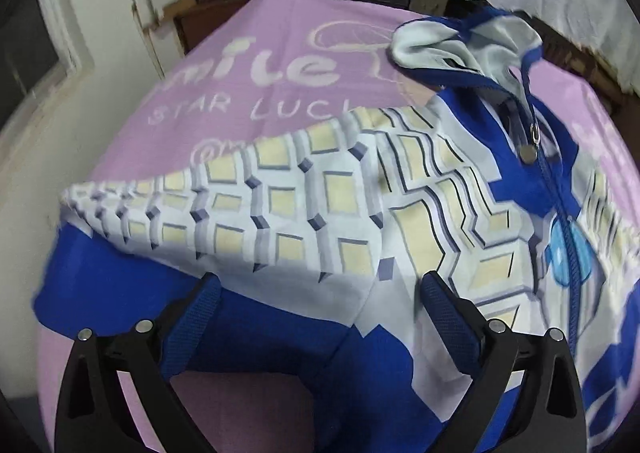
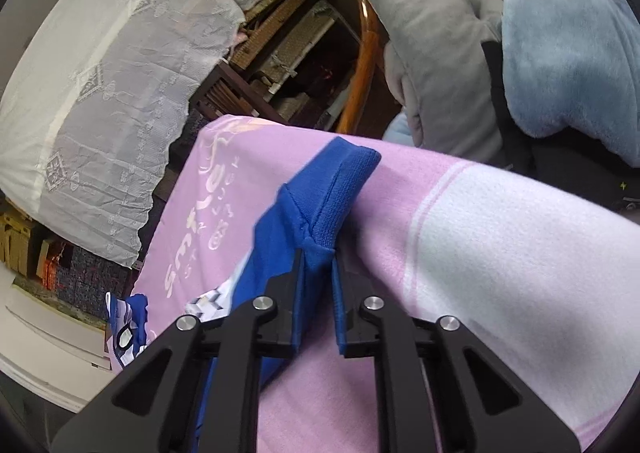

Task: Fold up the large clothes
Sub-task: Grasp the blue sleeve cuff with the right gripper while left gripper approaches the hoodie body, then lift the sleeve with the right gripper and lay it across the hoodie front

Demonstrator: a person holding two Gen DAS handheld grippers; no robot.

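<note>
Two tools work one garment. The jacket [image 1: 360,213] lies across the middle of the left wrist view on a pink blanket [image 1: 240,93] with white lettering, which covers the surface. Its smooth, slightly shiny fabric carries a print of pale yellow squares in grey-white blocks, bordered by solid blue, with a blue zipper [image 1: 568,237] running down the right side and a rumpled pale-lined hood [image 1: 460,45] at upper right. The left tool [image 1: 320,293] hangs at the lower centre, released, its blue-padded jaws wide apart over a blue sleeve.

In the right wrist view the right tool [image 2: 316,257] is clenched on a ribbed blue cuff [image 2: 332,197] at centre frame. Fuzzy grey and blue plush cushions [image 2: 520,53] crowd the upper right; a white lace cloth [image 2: 120,73] fills the upper left.
</note>
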